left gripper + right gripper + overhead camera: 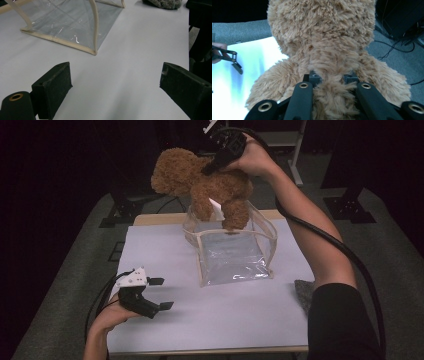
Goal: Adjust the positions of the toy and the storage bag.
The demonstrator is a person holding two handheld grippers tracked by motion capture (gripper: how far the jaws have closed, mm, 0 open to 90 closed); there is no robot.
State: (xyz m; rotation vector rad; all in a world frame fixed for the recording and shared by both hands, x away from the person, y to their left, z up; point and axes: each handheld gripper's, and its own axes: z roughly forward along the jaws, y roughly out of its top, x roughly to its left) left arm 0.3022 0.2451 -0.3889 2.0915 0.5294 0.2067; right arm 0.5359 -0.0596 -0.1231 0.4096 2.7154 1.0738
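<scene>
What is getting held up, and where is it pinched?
The right hand-held gripper pinches the teddy bear by the fur on its back, above the clear bag. The left hand-held gripper is open and holds nothing.

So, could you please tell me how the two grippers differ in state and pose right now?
The right gripper is shut on the teddy bear, while the left gripper has its jaws wide open with nothing between them. The right one is raised above the clear bag; the left one sits low over the table. Both are black and hand-held.
</scene>
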